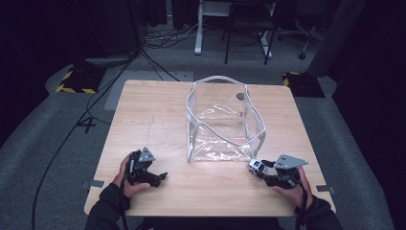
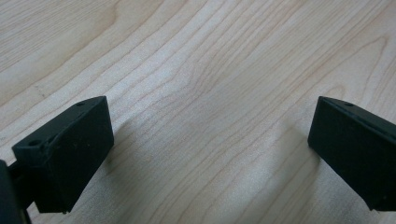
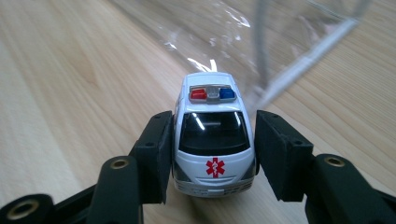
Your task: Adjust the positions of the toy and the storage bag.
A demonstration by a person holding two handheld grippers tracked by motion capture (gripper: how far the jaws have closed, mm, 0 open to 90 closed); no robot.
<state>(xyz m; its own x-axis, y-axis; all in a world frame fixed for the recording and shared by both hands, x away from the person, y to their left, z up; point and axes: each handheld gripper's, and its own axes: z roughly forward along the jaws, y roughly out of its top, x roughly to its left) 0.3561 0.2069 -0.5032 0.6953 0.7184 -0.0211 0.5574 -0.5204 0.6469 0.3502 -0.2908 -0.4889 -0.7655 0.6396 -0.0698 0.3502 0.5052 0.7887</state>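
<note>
A small white toy ambulance [image 3: 212, 100] with red and blue roof lights and a red emblem on its bonnet sits between the jaws of my right gripper [image 3: 212, 137], which is shut on its sides. From above, the ambulance [image 1: 256, 166] is at the front right of the table, just outside the near right corner of a clear plastic bag [image 1: 222, 120] that stands open-topped in the middle. My left gripper [image 1: 162, 178] rests at the front left, its jaws wide apart over bare wood [image 2: 210, 140] with nothing between them.
The wooden table [image 1: 143, 120] has bare room to the left of the bag and along the front edge. The bag's grey-trimmed rim [image 3: 299, 65] runs close ahead of the ambulance. Cables, chair legs and yellow-black striped blocks lie on the floor beyond.
</note>
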